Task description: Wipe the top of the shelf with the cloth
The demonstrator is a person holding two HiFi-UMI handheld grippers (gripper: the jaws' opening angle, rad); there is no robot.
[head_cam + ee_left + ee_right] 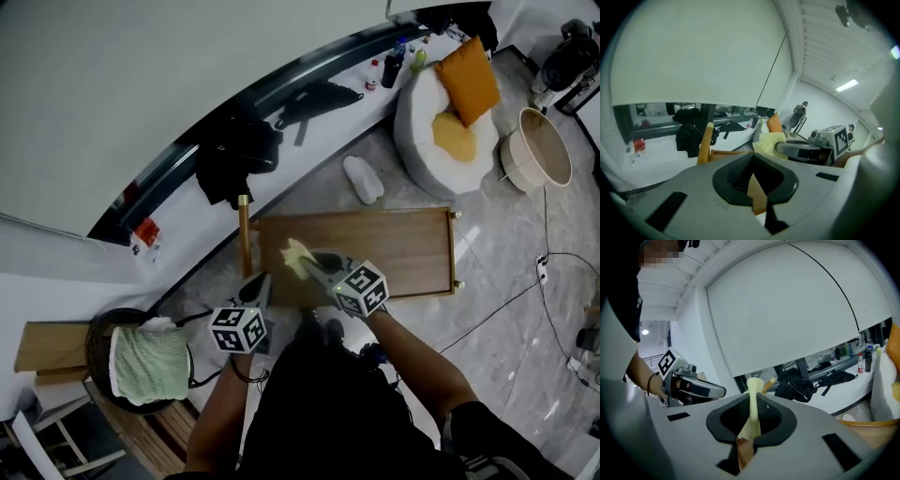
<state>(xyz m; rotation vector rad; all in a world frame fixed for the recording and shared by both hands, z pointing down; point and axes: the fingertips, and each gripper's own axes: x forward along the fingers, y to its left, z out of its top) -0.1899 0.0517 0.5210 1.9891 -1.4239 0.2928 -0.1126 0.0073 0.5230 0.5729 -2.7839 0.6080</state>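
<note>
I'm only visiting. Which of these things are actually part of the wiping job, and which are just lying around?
In the job:
yellow cloth, pinched in the right gripper
wooden shelf top
left gripper, holding nothing

Just lying about:
black bag
orange cushion
round basket
green towel
bottles
</note>
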